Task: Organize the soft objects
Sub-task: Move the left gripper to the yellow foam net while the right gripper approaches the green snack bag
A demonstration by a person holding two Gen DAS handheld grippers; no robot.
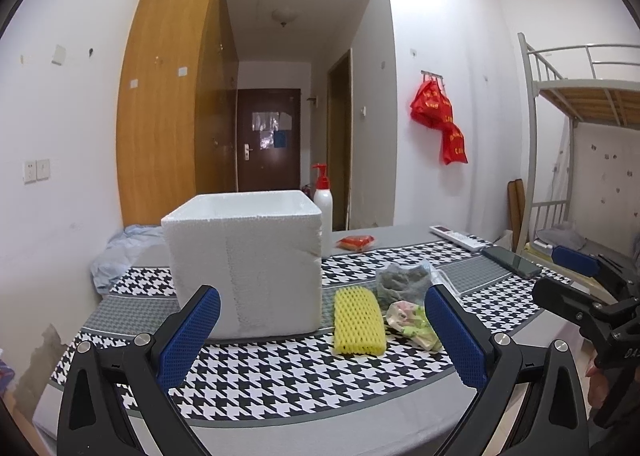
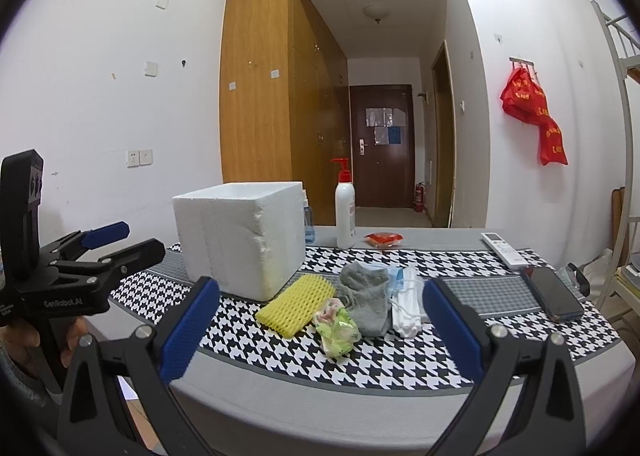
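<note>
A white foam box [image 1: 248,264] [image 2: 240,236] stands open-topped on the houndstooth tablecloth [image 2: 304,356]. Beside its right side lie a yellow foam net sleeve [image 1: 359,322] [image 2: 296,304], a green and pink crumpled bag [image 1: 412,324] [image 2: 336,326], a grey sock [image 1: 402,282] [image 2: 368,296] and white and blue face masks [image 2: 406,296]. My left gripper [image 1: 322,330] hangs open above the table's front, in front of the box and sleeve. My right gripper [image 2: 320,320] is open too, framing the soft items from the near edge. Neither holds anything.
A white pump bottle [image 2: 345,211] and a red packet [image 2: 383,239] sit behind the box. A remote [image 2: 505,248] and a dark phone [image 2: 554,294] lie at the right. Crumpled blue cloth [image 1: 120,256] lies left of the box. A bunk bed [image 1: 580,127] stands at the right.
</note>
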